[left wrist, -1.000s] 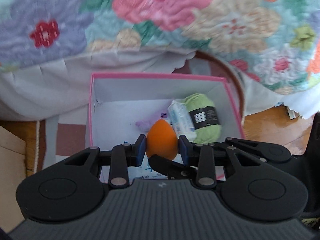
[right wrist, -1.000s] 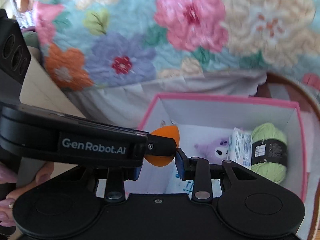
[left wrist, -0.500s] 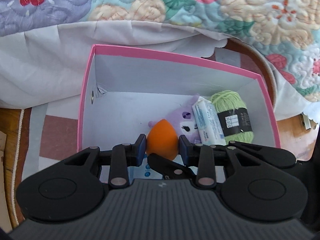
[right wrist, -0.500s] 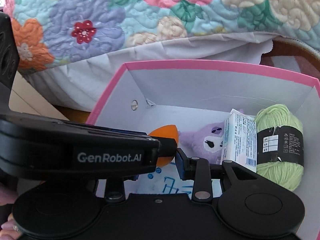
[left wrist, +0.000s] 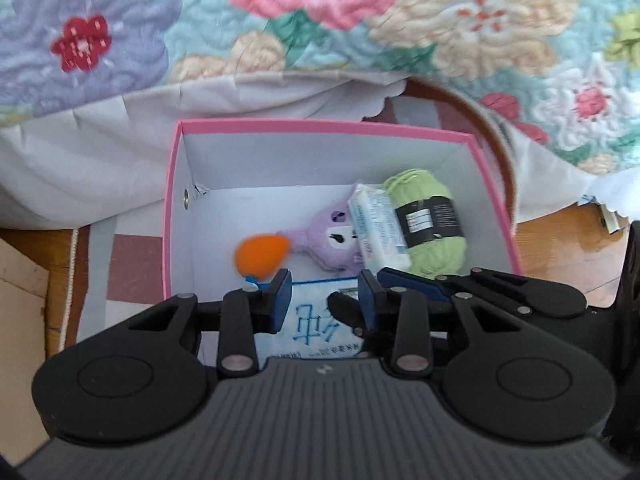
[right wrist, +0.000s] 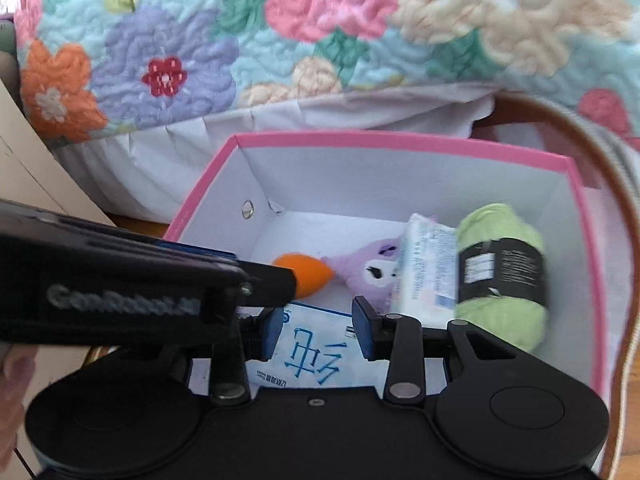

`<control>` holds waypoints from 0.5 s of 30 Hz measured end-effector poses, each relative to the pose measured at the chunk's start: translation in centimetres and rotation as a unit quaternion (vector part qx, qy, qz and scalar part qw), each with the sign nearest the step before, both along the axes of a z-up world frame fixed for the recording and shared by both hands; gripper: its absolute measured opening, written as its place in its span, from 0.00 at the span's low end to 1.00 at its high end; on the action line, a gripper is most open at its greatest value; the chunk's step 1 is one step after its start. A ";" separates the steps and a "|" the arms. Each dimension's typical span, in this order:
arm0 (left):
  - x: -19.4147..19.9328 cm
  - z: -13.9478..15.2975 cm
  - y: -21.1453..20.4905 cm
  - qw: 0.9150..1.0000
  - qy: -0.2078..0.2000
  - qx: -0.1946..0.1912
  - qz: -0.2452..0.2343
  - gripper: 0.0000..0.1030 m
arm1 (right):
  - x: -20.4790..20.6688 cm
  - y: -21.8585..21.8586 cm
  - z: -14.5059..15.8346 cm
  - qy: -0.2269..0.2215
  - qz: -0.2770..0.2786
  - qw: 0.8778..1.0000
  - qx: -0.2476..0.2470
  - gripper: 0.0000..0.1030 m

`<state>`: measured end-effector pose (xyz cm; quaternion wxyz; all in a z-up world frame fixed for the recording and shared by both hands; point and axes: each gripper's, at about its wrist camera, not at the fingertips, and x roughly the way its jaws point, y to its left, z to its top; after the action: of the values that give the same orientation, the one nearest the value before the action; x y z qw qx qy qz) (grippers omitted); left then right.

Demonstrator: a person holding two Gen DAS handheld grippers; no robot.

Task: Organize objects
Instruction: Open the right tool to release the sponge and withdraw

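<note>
Sponge (left wrist: 260, 256) lying in the box (left wrist: 320, 124), both claws empty
We see one orange sponge just ahead-left of our left claw (left wrist: 324, 292), whose jaws stand narrowly apart. The right claw (right wrist: 320, 320) has just been opening, with nothing between its jaws. Ahead-right lie one plush (left wrist: 328, 240), one tissue pack (left wrist: 372, 216) and one yarn ball (left wrist: 428, 216).

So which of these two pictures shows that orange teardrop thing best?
The left wrist view: the orange sponge lies whole in the pink box. In the right wrist view, the left gripper hides part of it.

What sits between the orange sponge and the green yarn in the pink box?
A purple plush toy and a white tissue pack, between sponge and yarn; both wrist views show it.
</note>
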<state>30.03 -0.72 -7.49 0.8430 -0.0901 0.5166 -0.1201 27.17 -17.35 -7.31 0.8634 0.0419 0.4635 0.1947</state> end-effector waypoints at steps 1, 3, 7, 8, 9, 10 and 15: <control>-0.5 0.8 0.0 1.000 -0.001 -0.001 -0.001 0.33 | -0.5 -0.6 0.8 0.002 -0.004 1.000 0.010 0.41; -1.3 2.2 0.1 1.000 -0.005 0.001 -0.005 0.33 | -1.6 -1.2 2.4 -0.001 -0.004 1.000 0.019 0.42; -3.7 6.3 0.0 0.999 -0.027 0.009 -0.015 0.34 | -5.0 -2.4 6.8 -0.031 0.018 0.999 0.010 0.44; -4.3 7.3 0.0 0.999 -0.033 0.010 -0.016 0.35 | -5.7 -2.5 7.7 -0.038 0.023 0.999 0.007 0.45; -4.9 8.3 0.0 0.999 -0.036 0.010 -0.019 0.36 | -6.7 -2.7 8.9 -0.045 0.029 0.999 0.004 0.47; -5.4 9.3 -0.1 0.999 -0.039 0.010 -0.023 0.36 | -7.5 -2.8 9.8 -0.049 0.033 0.998 0.002 0.48; -8.3 13.6 -0.6 0.998 -0.045 0.021 -0.045 0.39 | -12.0 -3.4 14.5 -0.072 0.054 0.996 -0.021 0.63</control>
<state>21.68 -1.30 6.08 0.8606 -0.0439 0.4844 -0.1512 15.19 -20.74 7.18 0.8833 -0.0153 0.4062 0.2338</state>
